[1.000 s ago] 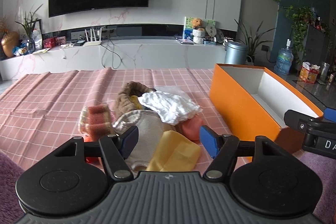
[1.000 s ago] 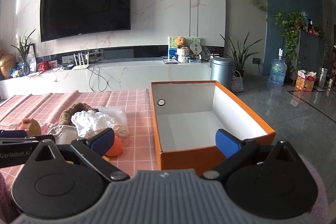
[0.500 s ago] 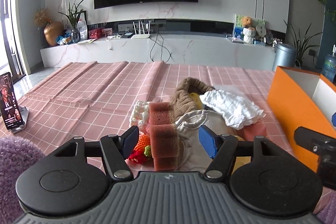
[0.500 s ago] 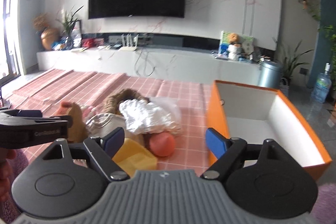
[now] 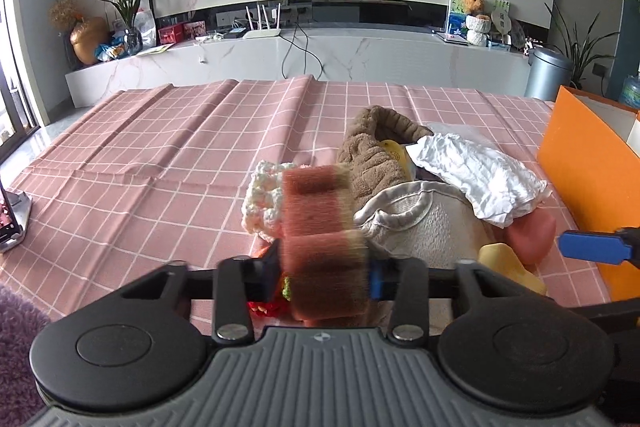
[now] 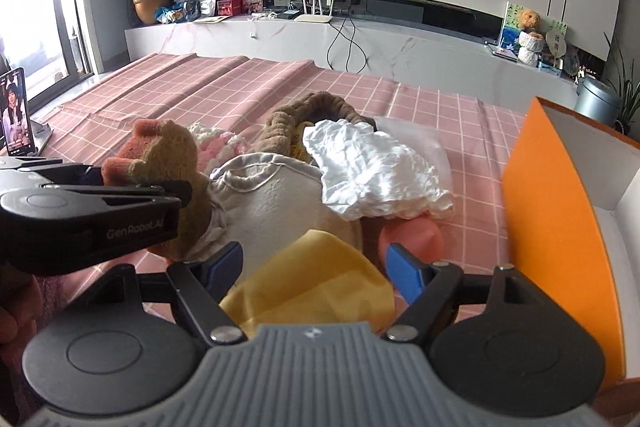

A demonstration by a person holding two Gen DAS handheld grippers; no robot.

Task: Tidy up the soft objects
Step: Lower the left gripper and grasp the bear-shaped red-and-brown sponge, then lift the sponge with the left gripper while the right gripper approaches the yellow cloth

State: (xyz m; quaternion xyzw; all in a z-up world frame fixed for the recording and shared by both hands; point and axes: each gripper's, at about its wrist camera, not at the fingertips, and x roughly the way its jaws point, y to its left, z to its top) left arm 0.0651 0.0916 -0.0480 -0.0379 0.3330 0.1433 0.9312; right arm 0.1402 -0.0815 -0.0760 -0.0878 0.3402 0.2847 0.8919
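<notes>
A pile of soft things lies on the pink checked cloth (image 5: pixel 160 163). My left gripper (image 5: pixel 322 277) is shut on a reddish-brown sponge (image 5: pixel 320 239), which also shows in the right wrist view (image 6: pixel 160 155). My right gripper (image 6: pixel 316 267) is open, its fingers on either side of a yellow cloth (image 6: pixel 316 279). Behind lie a beige garment (image 6: pixel 272 199), a white crumpled cloth (image 6: pixel 368 171), a brown plush piece (image 5: pixel 372 151), a pink-and-white knitted item (image 5: pixel 260 195) and a salmon ball (image 6: pixel 412 235). The orange box (image 6: pixel 560 227) stands at the right.
A phone on a stand (image 6: pixel 16 111) sits at the cloth's left edge. A purple fuzzy sleeve (image 5: pixel 16 331) is at the lower left. A white TV bench (image 5: pixel 320 55) and a metal bin (image 5: pixel 546 75) stand beyond the table.
My left gripper has closed on the sponge and lifted it. My right gripper has swung left from the box and come down over the yellow cloth.
</notes>
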